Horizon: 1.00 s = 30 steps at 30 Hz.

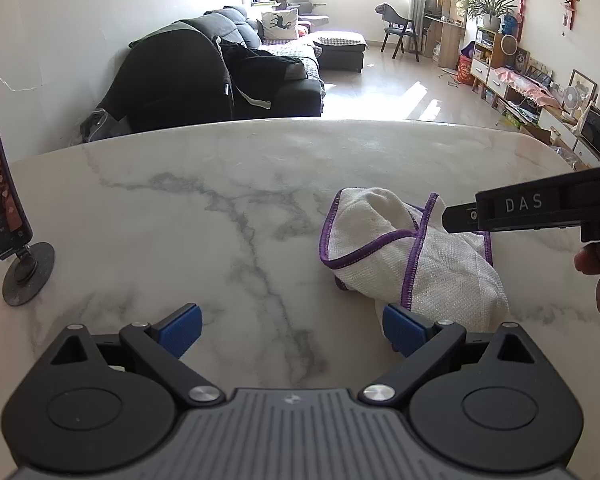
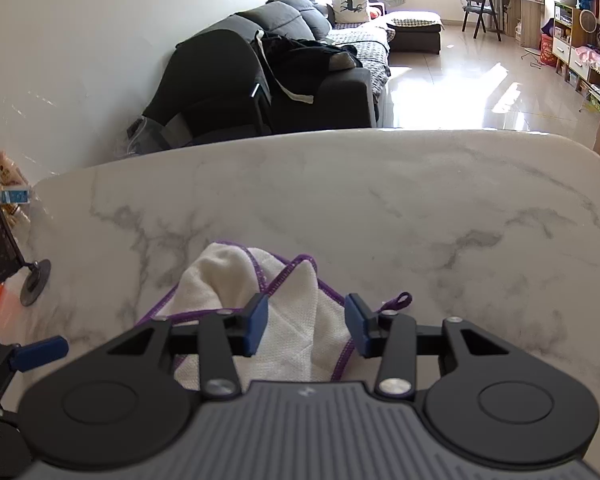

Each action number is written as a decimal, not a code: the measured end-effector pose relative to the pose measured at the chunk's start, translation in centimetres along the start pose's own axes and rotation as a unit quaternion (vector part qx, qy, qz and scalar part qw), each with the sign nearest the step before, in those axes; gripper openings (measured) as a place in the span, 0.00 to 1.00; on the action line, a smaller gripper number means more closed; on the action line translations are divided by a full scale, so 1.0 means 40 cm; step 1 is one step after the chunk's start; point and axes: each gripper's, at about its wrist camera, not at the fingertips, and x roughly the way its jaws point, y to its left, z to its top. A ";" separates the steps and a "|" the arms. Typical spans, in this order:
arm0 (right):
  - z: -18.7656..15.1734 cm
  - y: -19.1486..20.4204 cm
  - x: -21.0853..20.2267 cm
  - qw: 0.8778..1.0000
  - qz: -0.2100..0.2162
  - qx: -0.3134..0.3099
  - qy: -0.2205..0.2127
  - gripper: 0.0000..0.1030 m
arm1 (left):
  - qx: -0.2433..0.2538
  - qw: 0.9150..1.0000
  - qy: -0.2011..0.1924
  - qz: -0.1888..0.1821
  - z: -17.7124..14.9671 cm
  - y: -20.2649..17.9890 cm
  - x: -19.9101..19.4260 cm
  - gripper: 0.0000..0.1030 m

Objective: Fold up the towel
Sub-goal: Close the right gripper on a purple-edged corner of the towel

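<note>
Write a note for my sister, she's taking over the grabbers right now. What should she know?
Left gripper: open, nothing in it, hovering over the marble table just left of the towel.
Right gripper: jaws partly open around a raised fold of the towel, pads not pressing it yet.
Towel: white with purple trim, lying crumpled in a heap on the table; its hanging loop pokes out by the right gripper.
Done: nothing folded yet.
Left: grip the towel, spread it flat, then fold it.

White towel point(image 1: 440, 268) purple-edged, grey-veined white marble table point(image 1: 180, 220)
</note>
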 end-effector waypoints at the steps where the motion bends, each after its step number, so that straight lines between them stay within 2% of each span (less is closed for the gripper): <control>1: 0.003 -0.001 0.006 1.000 0.000 0.002 0.002 0.44 | 0.002 1.000 0.000 0.001 0.000 -0.002 0.000 0.95; 3: 0.008 -0.003 0.017 1.000 -0.001 0.003 0.006 0.43 | 0.004 1.000 -0.001 0.002 -0.003 -0.002 -0.001 0.95; 7: 0.010 -0.003 0.035 1.000 0.004 0.003 0.016 0.32 | 0.005 1.000 -0.001 0.003 -0.005 -0.001 -0.001 0.95; 15: 0.013 -0.001 0.056 1.000 0.006 0.004 0.022 0.21 | 0.006 1.000 -0.002 0.002 -0.005 0.002 -0.001 0.95; 19: 0.014 -0.001 0.056 1.000 0.009 0.005 0.019 0.04 | 0.004 1.000 -0.002 0.002 -0.005 0.004 -0.002 0.95; 30: 0.015 0.017 -0.018 0.999 0.041 0.004 -0.011 0.03 | 0.002 1.000 -0.010 -0.004 -0.004 0.010 -0.015 0.95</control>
